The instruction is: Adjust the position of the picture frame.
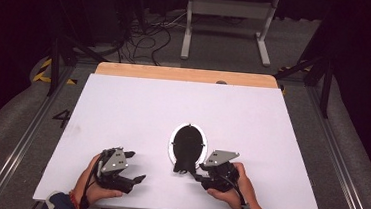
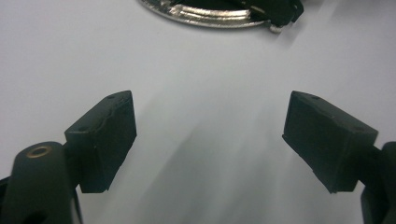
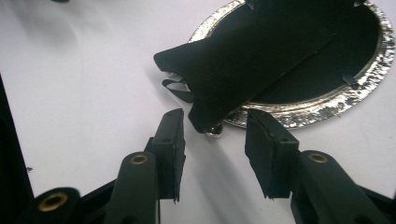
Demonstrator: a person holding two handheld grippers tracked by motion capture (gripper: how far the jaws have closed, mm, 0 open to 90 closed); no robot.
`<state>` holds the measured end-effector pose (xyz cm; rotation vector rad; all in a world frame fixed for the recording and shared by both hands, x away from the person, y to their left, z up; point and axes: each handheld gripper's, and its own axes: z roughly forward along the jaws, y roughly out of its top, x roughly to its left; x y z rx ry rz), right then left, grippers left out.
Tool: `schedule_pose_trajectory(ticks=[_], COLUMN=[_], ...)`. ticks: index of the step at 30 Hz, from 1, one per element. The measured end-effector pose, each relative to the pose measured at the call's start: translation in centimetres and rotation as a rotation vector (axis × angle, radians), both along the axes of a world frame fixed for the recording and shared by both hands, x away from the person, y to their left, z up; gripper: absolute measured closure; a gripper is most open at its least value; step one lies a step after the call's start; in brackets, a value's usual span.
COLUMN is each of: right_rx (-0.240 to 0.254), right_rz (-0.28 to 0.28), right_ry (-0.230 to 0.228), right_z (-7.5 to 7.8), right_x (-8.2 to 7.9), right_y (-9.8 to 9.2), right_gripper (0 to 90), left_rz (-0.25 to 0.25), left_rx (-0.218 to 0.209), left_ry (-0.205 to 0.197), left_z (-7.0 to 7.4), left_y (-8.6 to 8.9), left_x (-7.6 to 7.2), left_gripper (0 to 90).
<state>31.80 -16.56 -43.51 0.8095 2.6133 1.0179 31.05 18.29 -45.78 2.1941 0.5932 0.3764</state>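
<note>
Hardly any writing is to be found here: the only legible mark is a dark figure "4" (image 1: pixel 62 118) on the grey floor at the left of the high view, just off the table's left edge. Nothing on the grippers or on the object reads as a brand or label.

The white table (image 1: pixel 123 109) fills the middle of the high view, with a strip of bare wood (image 1: pixel 186 74) along its far edge. Right of centre in the lower half lies an oval silver-rimmed frame (image 1: pixel 172 144) with a black pouch (image 1: pixel 187 147) lying on it, the pouch's narrow end hanging over the rim towards the person. In the right gripper view the pouch (image 3: pixel 243 60) reaches down from the upper right to the middle of the frame, covering much of the oval; the rim (image 3: pixel 327 105) is crinkled and shiny, and its top is cut off by the picture edge. A small loop and a shiny bead at the pouch's tip are hard to make out.

The right gripper (image 1: pixel 199 175) sits in the lower middle, just right of the pouch's tip. Its jaws stand partly apart with the tip just beyond them, untouched by either pad (image 3: pixel 173 140).

The left gripper (image 1: pixel 137 167) is at lower left, well apart from the oval. Its jaws are spread wide over bare table, nothing between them. In the left gripper view the rim (image 2: pixel 205 16) is a blurred sliver at the top edge. Both sleeves are cut off at the bottom.
</note>
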Motion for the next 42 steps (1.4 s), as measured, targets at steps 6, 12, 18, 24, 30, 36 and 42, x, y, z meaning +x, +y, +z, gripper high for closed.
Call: schedule_pose_trajectory(ticks=[6,12,18,24,30,36,42], right_rx=[-0.03,-0.031,-0.013,0.022,0.114,0.211,0.332], right_rz=[0.0,0.005,0.015,0.009,-0.02,-0.037,-0.051], right_ry=[0.02,0.041,0.047,0.065,0.142,0.197,0.283], right_z=[-0.7,-1.1,-1.5,-1.6,-1.8,-2.3,-2.6], right_x=[0.0,0.5,0.8,1.0,1.5,2.1,2.8], right_y=[0.5,0.4,0.3,0.2,-0.3,-0.7,-1.3], right_gripper=[58.0,61.9,63.8,64.7,66.3,62.5,51.7], left_rz=[0.075,0.099,0.094,0.088,0.101,0.096,0.106], left_rx=[-0.027,-0.029,-0.029,-0.015,-0.014,0.011,0.031], left_ry=[0.026,0.036,0.043,0.045,0.054,0.051,0.045], left_z=[-0.1,-0.4,-0.4,-0.6,-0.7,-0.8,-0.9], left_y=[2.6,3.6,3.5,3.2,3.2,2.8,2.7], left_x=[-0.9,-1.4,-1.3,-1.1,-1.0,-1.1,-1.0], left_gripper=[15.3,15.3,15.3,15.3,15.3,15.1,15.3])
